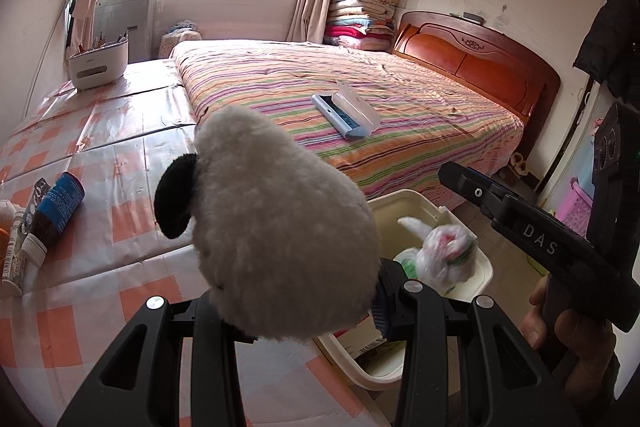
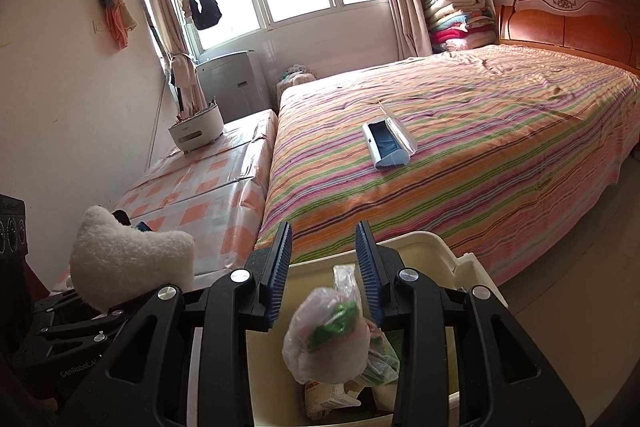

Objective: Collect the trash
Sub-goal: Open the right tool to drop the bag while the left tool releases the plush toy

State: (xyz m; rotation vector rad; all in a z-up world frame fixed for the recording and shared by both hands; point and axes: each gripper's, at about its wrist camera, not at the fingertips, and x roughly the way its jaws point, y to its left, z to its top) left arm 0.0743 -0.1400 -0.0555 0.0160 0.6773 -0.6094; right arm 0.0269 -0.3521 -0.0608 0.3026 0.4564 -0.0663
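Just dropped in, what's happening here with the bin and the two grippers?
A person is collecting trash with a handheld gripper in each hand. The left gripper is shut on a white plush toy, held over the checked table beside the bin. The right gripper is open above the bin, nothing between its pads. A knotted plastic bag lies on top of the other trash in the bin. A brown bottle lies on the table.
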